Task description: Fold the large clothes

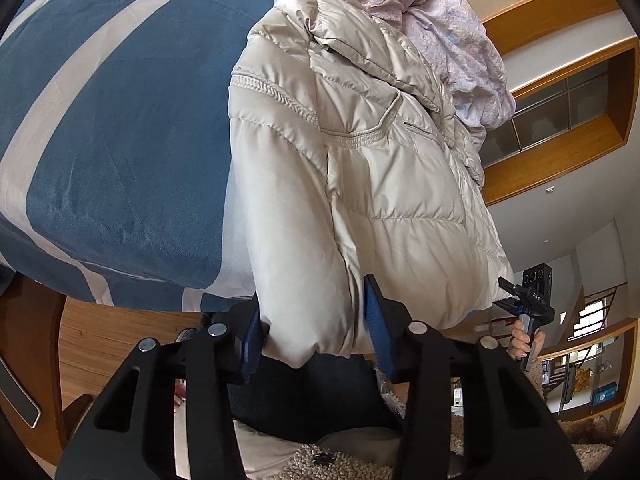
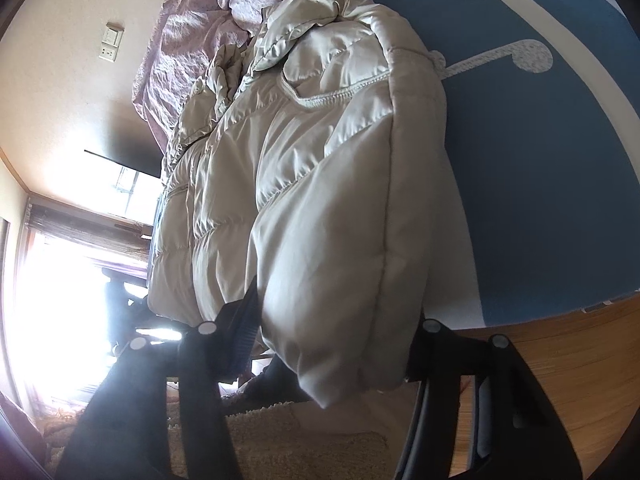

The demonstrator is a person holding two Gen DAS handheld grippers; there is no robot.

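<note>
Puffer jacket (image 1: pixel 360 184) (beige), pinched by left gripper (image 1: pixel 316 336), right gripper (image 2: pixel 336 356), no legible labels

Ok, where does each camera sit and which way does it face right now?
Left wrist: on the left gripper, looking along its fingers at the beige puffer jacket on the blue bedspread; the right gripper and the person's hand show at right.
Right wrist: on the right gripper, facing the jacket's other lower corner, a bright window behind.
Shared: jacket, bedspread, pink blanket.
</note>
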